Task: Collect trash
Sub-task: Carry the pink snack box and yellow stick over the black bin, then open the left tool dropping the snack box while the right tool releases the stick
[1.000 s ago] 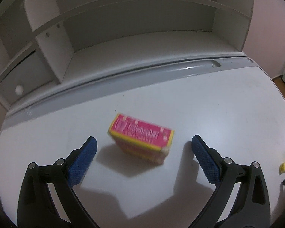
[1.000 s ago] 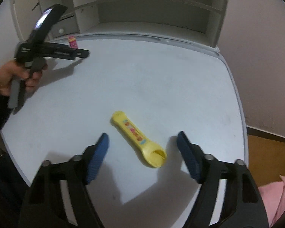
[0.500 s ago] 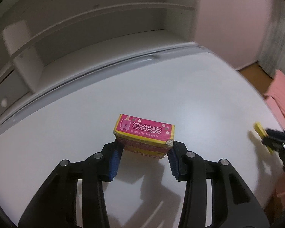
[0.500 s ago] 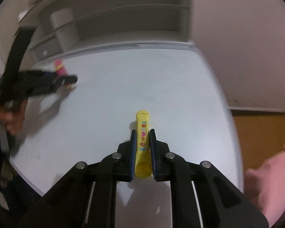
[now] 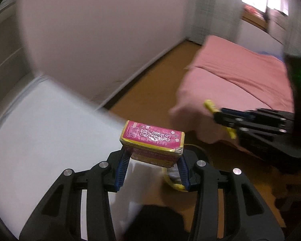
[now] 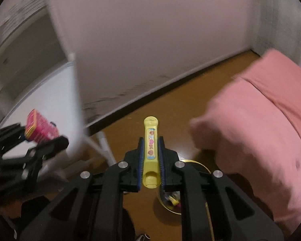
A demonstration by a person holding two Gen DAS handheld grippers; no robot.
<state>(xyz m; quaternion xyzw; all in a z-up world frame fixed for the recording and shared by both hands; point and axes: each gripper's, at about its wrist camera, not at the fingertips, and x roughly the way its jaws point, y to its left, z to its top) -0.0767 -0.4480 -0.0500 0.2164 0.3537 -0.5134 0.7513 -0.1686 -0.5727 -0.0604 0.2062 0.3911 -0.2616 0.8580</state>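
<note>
Left wrist view: the left gripper [image 5: 152, 165] is closed on the pink box [image 5: 153, 140], its blue pads pressing the two short ends, so the box's long axis runs across the jaws. The box is held in the air past the edge of the white table [image 5: 40, 132]. Just below and beyond the right-hand finger shows the yellow rim of a bin [image 5: 171, 181] on the wooden floor [image 5: 150, 92]; the box sits nearly above it, slightly to its left. The right gripper [image 5: 217, 113] comes in from the right, holding something yellow.

Right wrist view: the right gripper [image 6: 151, 160] is clamped narrowly on the yellow wrapper [image 6: 151, 150], whose long axis points straight forward along the fingers. The bin [image 6: 198, 163] lies below and a little right of the jaws, largely hidden by the gripper body, with scraps visible inside. The left gripper [image 6: 42, 140] with the pink box [image 6: 39, 128] is off to the left, so the right one appears nearer the bin's opening. A pink cushion [image 6: 260, 120] lies beside the bin.
</note>
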